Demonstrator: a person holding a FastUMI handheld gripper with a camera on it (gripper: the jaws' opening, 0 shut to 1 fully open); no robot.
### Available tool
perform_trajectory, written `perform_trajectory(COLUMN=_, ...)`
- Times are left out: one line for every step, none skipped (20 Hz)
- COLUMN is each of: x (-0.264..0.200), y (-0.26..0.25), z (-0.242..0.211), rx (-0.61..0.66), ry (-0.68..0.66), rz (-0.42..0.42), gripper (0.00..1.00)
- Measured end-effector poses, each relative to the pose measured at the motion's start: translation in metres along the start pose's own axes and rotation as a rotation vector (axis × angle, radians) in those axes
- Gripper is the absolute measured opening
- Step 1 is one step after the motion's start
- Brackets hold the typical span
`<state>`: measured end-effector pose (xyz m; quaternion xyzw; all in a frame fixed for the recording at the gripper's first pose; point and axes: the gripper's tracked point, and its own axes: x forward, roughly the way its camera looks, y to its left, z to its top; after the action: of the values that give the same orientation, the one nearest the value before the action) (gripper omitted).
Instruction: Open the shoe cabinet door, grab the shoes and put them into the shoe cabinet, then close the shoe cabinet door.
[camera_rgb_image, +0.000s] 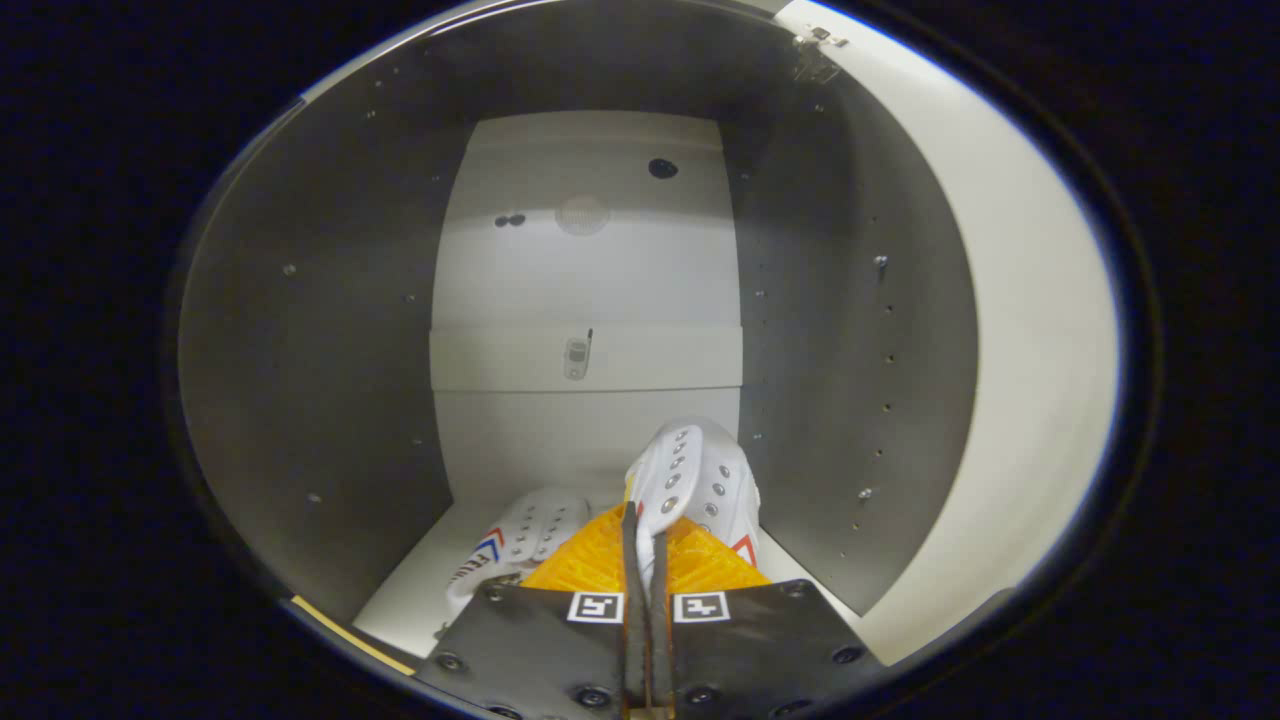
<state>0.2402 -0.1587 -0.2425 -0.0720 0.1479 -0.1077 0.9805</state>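
Tongs (645, 548) clamped on shoe (695, 478)

Small clip-like fitting (576, 357), centre back

Ribbed orange plastic fingers (600, 555) nearly closed on smooth white shoe (695, 480); matt grey cabinet walls (320, 380), metal hinge (822, 40).

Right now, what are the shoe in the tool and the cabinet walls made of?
The held shoe looks like smooth white leather or faux leather with metal eyelets that glint. The tool is shut on its edge. The cabinet side walls seem grey laminated board, matte, dotted with drilled peg holes. The second shoe looks the same.
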Motion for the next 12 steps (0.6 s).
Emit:
perform_trajectory(x=0.012, y=-0.002, z=-0.007, rx=-0.008, ry=0.012, rz=-0.006, gripper=0.04)
perform_trajectory(x=0.021, y=-0.003, z=-0.013, rx=-0.012, ry=0.021, rz=-0.008, gripper=0.04)
perform_trajectory(x=0.026, y=-0.002, z=-0.019, rx=-0.011, ry=0.031, rz=-0.005, gripper=0.04)
perform_trajectory(x=0.033, y=0.000, z=-0.023, rx=-0.008, ry=0.041, rz=0.007, gripper=0.04)
perform_trajectory(x=0.042, y=0.001, z=-0.027, rx=-0.011, ry=0.052, rz=0.017, gripper=0.04)
perform_trajectory(x=0.047, y=0.001, z=-0.030, rx=-0.020, ry=0.064, rz=0.022, gripper=0.04)
perform_trajectory(x=0.052, y=0.004, z=-0.033, rx=-0.025, ry=0.074, rz=0.028, gripper=0.04)
perform_trajectory(x=0.055, y=0.006, z=-0.035, rx=-0.025, ry=0.080, rz=0.035, gripper=0.04)
perform_trajectory(x=0.057, y=0.007, z=-0.038, rx=-0.024, ry=0.092, rz=0.043, gripper=0.04)
perform_trajectory(x=0.058, y=0.007, z=-0.042, rx=-0.022, ry=0.109, rz=0.053, gripper=0.04)
perform_trajectory(x=0.058, y=0.008, z=-0.042, rx=-0.014, ry=0.114, rz=0.058, gripper=0.04)
perform_trajectory(x=0.058, y=0.008, z=-0.043, rx=-0.004, ry=0.121, rz=0.059, gripper=0.04)
